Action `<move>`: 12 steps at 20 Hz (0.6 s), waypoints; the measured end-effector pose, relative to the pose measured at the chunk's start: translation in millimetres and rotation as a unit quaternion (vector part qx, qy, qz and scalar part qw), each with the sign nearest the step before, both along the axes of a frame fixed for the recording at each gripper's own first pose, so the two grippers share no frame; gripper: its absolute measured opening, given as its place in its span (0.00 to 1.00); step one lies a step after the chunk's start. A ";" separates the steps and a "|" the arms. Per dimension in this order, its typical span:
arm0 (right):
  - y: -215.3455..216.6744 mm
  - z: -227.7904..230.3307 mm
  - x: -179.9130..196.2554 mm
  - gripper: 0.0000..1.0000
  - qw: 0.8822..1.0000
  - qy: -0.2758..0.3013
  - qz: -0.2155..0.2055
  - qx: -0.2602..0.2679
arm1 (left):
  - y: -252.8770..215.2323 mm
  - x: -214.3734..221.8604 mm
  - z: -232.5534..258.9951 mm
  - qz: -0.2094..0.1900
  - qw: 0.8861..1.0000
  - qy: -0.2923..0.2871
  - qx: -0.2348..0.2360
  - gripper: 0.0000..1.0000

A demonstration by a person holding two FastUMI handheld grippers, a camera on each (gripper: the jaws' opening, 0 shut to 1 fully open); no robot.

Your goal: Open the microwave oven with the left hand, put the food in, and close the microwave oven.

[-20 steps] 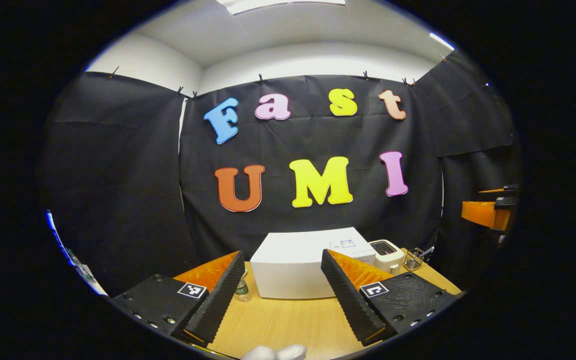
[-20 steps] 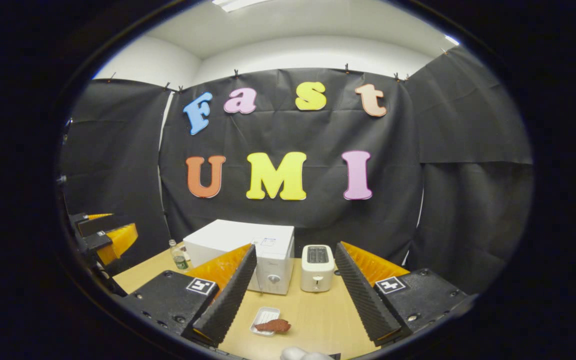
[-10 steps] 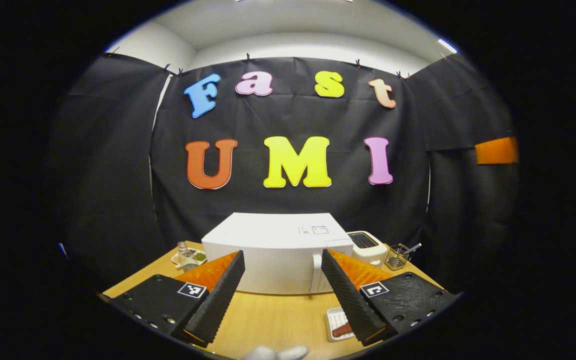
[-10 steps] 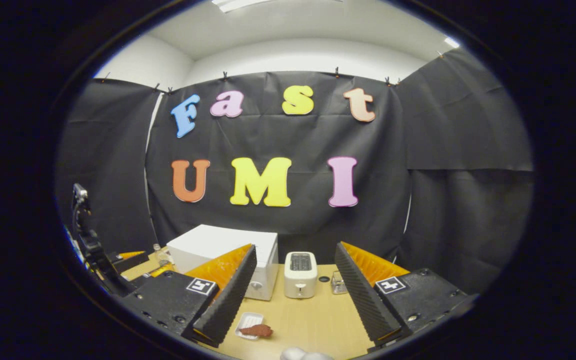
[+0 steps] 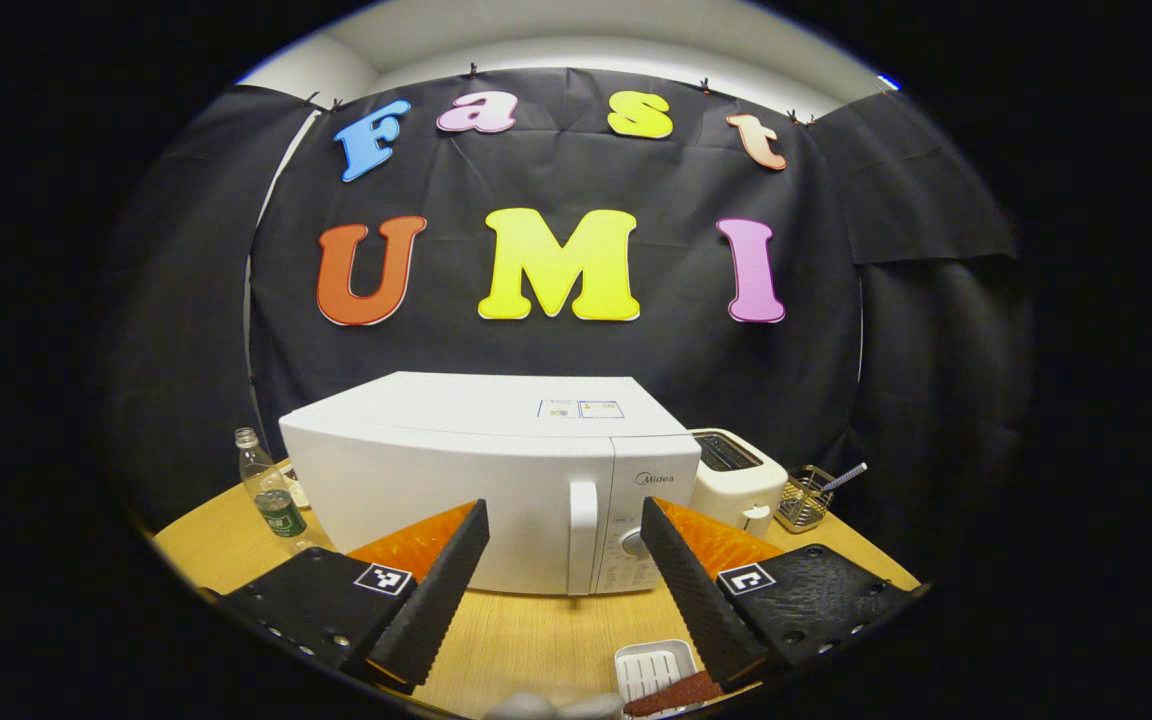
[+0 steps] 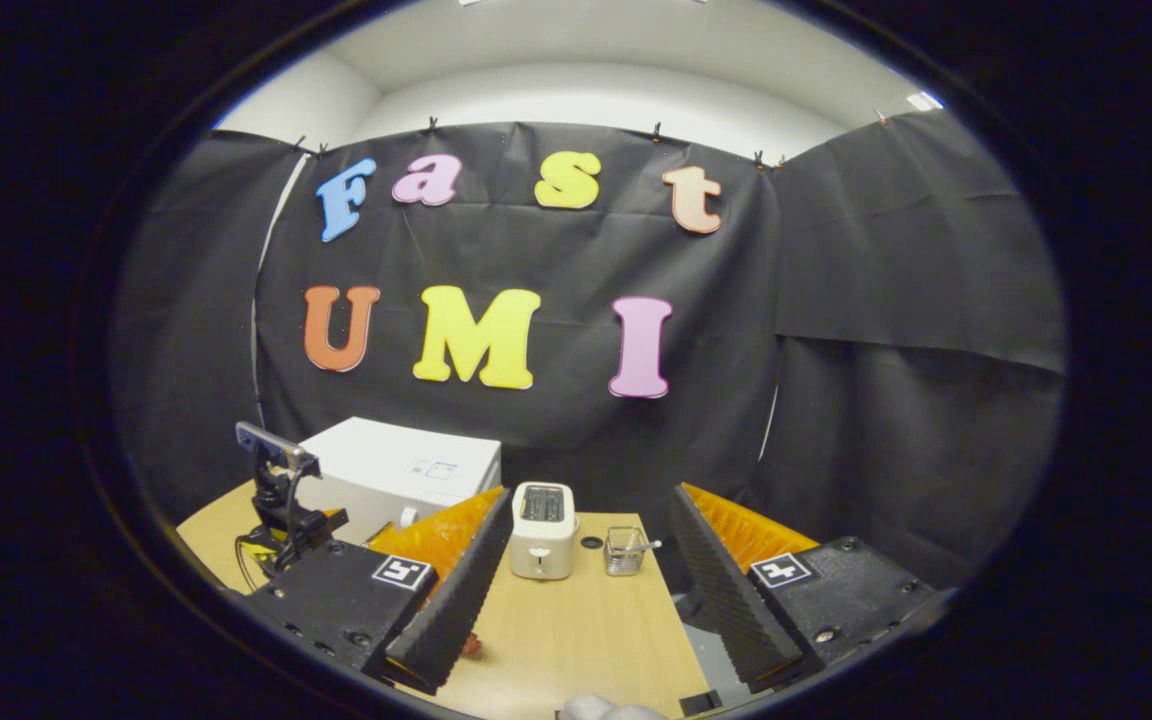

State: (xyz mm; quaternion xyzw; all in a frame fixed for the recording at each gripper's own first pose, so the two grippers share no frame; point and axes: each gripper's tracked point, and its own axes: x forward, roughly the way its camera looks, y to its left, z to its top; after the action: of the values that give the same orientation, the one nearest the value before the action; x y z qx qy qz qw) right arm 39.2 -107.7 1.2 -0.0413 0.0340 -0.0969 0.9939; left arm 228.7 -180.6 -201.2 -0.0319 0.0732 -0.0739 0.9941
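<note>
Left claw (image 5: 563,560) is spread wide, holding nothing, lined up on the microwave (image 5: 476,480), which sits shut on the worktop (image 5: 536,640) just ahead. The door handle (image 5: 583,535) is a vertical white bar beside the control panel, falling right between my fingers. I judge that's the grip point: rigid plastic, probably slick, so pinch it mid-height and pull along the door's swing or the light oven may slide.

Food (image 5: 674,693) is a reddish-brown piece next to a small white tray (image 5: 654,668), near my left claw's right finger. It looks soft and light, so gentle squeeze.

Right claw (image 6: 586,585) is also wide and empty, facing the toaster (image 6: 542,543).

Brand name on the microwave front is printed above the dial; stickers on top are too small to make out.
</note>
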 end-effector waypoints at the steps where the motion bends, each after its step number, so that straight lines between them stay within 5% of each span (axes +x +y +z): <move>1: -2.3 -2.5 -0.1 1.00 1.000 0.005 -0.003 -0.001 | -2.4 11.6 -7.8 0.003 1.000 0.004 0.006 0.95; 4: -12.3 -13.7 1.2 0.91 1.000 0.019 -0.011 -0.001 | -11.5 40.2 -28.0 0.008 1.000 0.007 0.015 0.95; 5: -15.8 -17.5 1.9 1.00 1.000 0.024 -0.014 0.000 | -14.3 47.7 -34.3 0.010 1.000 0.008 0.022 0.95; 7: -23.2 -26.8 3.6 0.91 0.999 0.036 -0.022 0.005 | -21.2 57.1 -46.4 0.007 1.000 0.019 0.022 0.95; 8: -26.4 -29.9 4.1 1.00 0.999 0.038 -0.024 0.008 | -23.4 60.7 -49.1 0.007 1.000 0.020 0.022 0.95; 10: -30.4 -36.8 4.2 0.91 0.999 0.045 -0.028 0.010 | -26.0 65.1 -50.4 0.007 1.000 0.015 0.017 0.96; 12: -33.9 -40.9 3.6 1.00 0.998 0.049 -0.030 0.015 | -26.2 65.9 -49.7 0.010 1.000 0.011 0.014 0.96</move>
State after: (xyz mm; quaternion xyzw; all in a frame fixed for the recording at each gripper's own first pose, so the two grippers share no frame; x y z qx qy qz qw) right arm 42.8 -141.6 -39.7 -0.0298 0.0855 -0.1238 0.9882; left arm 294.6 -206.8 -250.8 -0.0200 0.0847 -0.0623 0.9943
